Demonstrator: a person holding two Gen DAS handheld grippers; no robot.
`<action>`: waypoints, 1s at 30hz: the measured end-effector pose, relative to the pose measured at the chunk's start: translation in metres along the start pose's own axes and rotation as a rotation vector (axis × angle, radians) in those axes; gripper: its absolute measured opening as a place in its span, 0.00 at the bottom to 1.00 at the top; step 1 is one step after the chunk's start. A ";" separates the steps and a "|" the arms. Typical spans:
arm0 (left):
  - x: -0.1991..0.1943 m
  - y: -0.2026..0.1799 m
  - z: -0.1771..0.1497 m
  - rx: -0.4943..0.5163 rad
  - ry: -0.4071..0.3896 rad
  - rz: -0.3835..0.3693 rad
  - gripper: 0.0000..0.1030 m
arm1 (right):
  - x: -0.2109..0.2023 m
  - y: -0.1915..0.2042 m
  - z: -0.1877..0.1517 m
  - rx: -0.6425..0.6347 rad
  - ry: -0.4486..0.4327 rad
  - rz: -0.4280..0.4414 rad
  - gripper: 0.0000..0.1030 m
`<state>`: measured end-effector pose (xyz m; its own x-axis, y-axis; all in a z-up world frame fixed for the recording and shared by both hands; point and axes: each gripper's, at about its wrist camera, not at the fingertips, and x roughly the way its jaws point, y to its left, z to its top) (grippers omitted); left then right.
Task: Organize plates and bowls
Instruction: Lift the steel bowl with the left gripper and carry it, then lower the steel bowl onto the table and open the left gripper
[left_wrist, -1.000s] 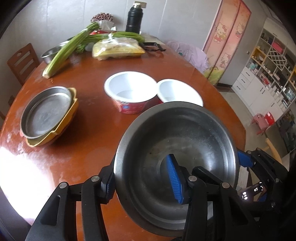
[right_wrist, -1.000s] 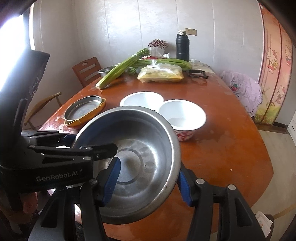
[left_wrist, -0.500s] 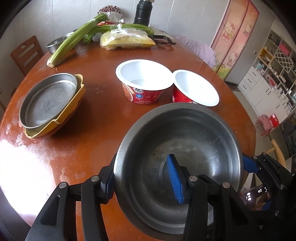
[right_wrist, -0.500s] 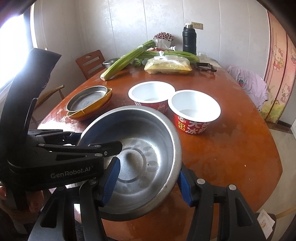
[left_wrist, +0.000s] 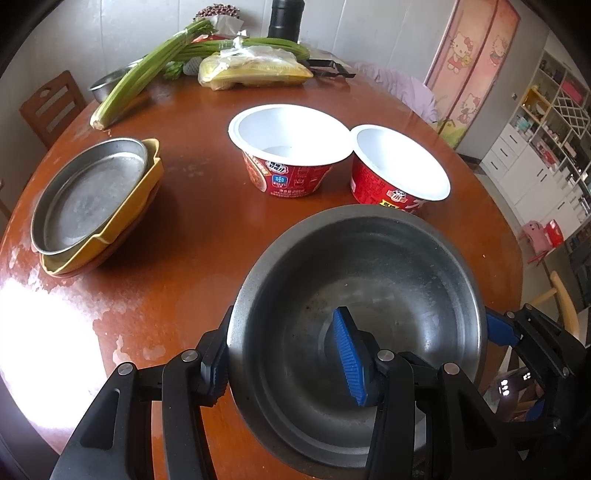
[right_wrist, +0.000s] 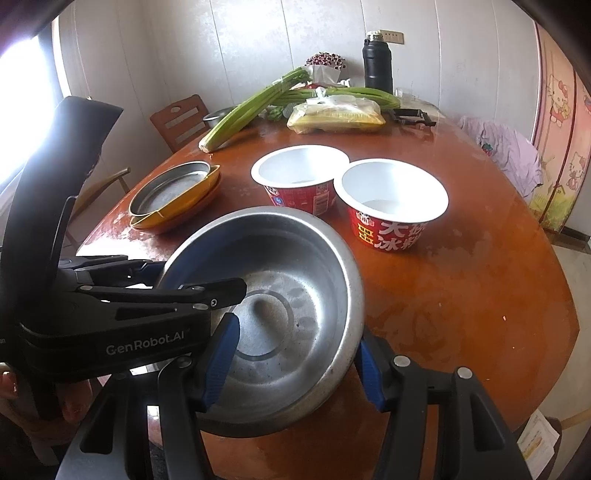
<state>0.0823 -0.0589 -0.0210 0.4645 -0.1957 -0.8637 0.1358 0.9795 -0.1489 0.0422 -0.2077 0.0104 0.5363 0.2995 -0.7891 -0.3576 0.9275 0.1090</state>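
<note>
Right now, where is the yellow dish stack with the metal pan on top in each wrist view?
Left wrist: yellow dish stack sits at the left edge, mid-height, left of the two red cups.
Right wrist: it lies left of centre, upper half, beyond the held steel bowl.
Shared landmark: the black flask at the table's far side.

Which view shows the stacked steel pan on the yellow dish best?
The left wrist view: the round steel pan nested in the yellow dish appears large, seen from above. The right wrist view shows it smaller, flatter.
</note>
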 end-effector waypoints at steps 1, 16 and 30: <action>0.001 0.000 0.000 -0.002 0.003 0.002 0.49 | 0.001 0.000 0.000 -0.001 0.002 0.001 0.58; 0.013 0.001 0.003 -0.003 0.015 0.019 0.49 | 0.012 -0.007 -0.001 0.036 0.019 0.043 0.58; 0.004 0.007 0.007 -0.022 -0.017 0.001 0.51 | 0.016 -0.010 0.002 0.071 0.014 0.055 0.58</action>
<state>0.0907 -0.0534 -0.0217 0.4798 -0.1952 -0.8554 0.1162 0.9805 -0.1586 0.0559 -0.2114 -0.0022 0.5066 0.3480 -0.7889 -0.3312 0.9233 0.1946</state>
